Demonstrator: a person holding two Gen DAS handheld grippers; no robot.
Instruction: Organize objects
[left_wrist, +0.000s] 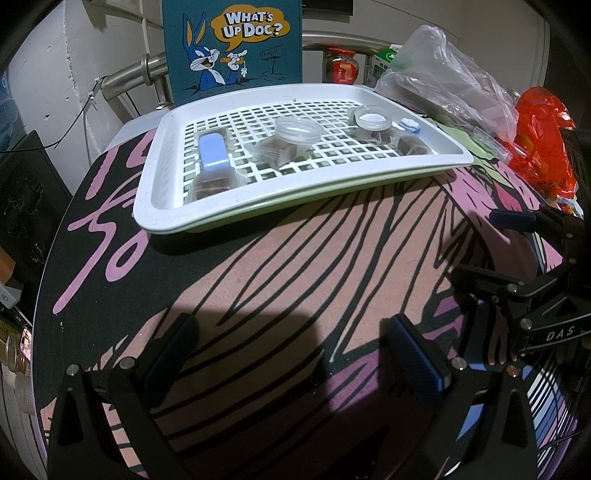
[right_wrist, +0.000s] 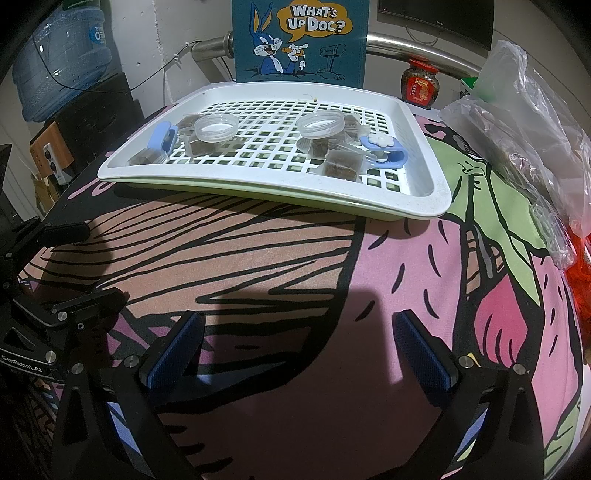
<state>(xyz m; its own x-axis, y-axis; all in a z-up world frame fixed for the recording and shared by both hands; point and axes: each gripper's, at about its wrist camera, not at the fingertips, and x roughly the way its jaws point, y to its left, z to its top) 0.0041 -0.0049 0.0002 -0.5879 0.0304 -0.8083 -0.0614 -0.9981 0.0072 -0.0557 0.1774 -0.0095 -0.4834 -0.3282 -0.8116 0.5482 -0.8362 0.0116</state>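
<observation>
A white slotted tray (left_wrist: 436, 136) (right_wrist: 424, 122) sits on the cartoon-print table cover. In it lie two clear round lids (left_wrist: 298, 129) (right_wrist: 215, 127), a second lid (left_wrist: 372, 117) (right_wrist: 320, 124), several wrapped brown snack packets (left_wrist: 275, 149) (right_wrist: 338, 166), a light blue clip (left_wrist: 213, 152) (right_wrist: 162, 137) and a blue clip with a white flower (left_wrist: 409, 124) (right_wrist: 384, 152). My left gripper (left_wrist: 291, 354) is open and empty, low over the cover in front of the tray. My right gripper (right_wrist: 295, 347) is open and empty, to the right of the left one.
A blue "What's Up Doc?" box (left_wrist: 232, 44) (right_wrist: 299, 40) stands behind the tray. A clear plastic bag (left_wrist: 443, 74) (right_wrist: 524, 122), a red bag (left_wrist: 543, 136) and a red-lidded jar (right_wrist: 421, 85) are at the right. A water jug (right_wrist: 62, 55) is at the far left.
</observation>
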